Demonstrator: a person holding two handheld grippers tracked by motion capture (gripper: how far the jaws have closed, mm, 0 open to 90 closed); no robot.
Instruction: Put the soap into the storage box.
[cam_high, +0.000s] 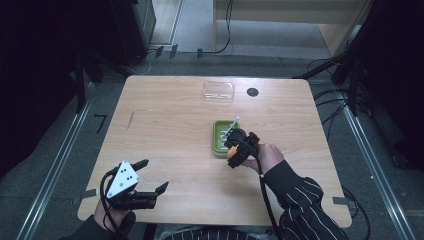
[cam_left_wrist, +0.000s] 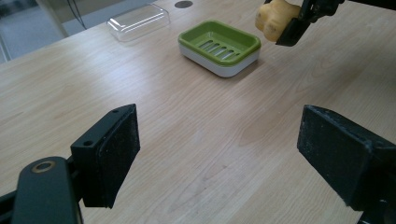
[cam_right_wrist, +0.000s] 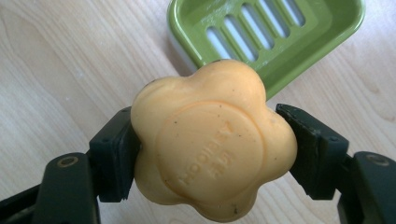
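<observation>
Jaws: right gripper (cam_right_wrist: 212, 140) clamped on the orange flower-shaped soap (cam_right_wrist: 212, 140), one pad on each flank, stamped face toward its camera. Soap is held off the counter (cam_high: 165, 125), just at the near edge of the green soap dish (cam_high: 220, 137), likely staged for a drop onto the slotted tray. Left gripper (cam_high: 152, 176) jaws spread wide, holding nothing, parked at the near-left corner, well clear. Clear lid (cam_high: 218, 92) lies at the far side, apart from the dish. Open counter all around; dish rim is the only edge to clear.
</observation>
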